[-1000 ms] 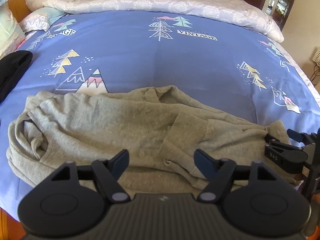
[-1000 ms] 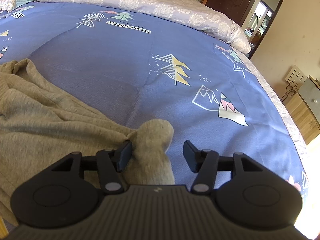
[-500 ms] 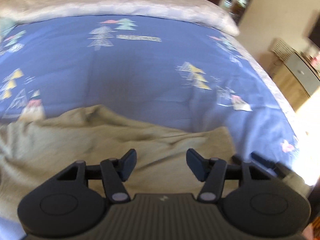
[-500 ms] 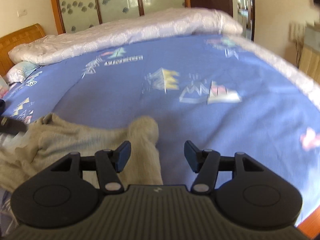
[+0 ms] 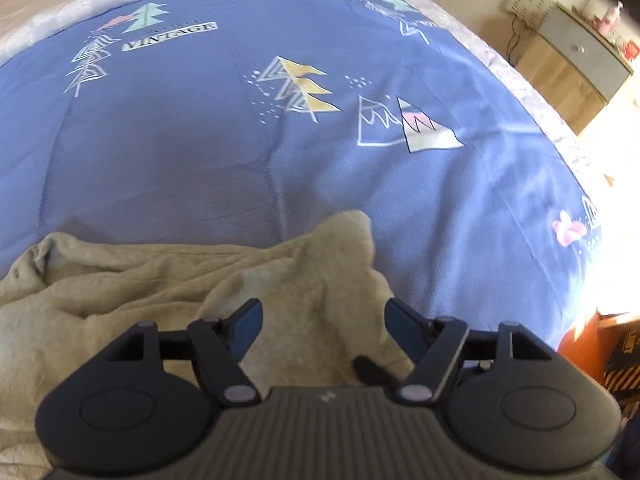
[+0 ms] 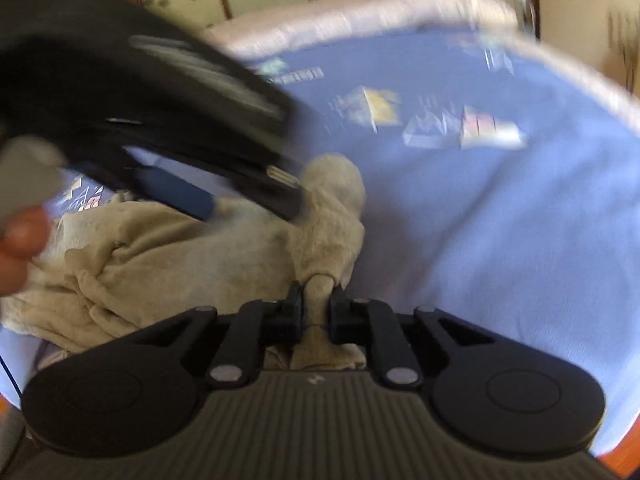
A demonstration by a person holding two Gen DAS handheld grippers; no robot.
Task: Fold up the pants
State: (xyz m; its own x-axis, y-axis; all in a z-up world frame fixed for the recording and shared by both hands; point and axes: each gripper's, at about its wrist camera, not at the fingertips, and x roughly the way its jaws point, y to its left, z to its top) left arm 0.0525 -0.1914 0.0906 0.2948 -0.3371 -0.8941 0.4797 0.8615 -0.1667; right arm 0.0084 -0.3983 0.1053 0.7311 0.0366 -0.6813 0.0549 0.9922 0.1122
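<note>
Light: bright daylight, blown-out glare lower right of left view
Blur: right view heavily smeared, worst upper left
Distortion: fisheye bends bed [image 5: 160, 152] edges

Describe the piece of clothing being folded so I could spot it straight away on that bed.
Start with the big blue bedsheet printed with trees and mountains. At its near edge lies a rumpled heap of beige-grey pants, the only clothing in view on the sheet. One narrow end of it is pinched in the closing right gripper, while the left gripper hovers over it, jaws opening.
</note>
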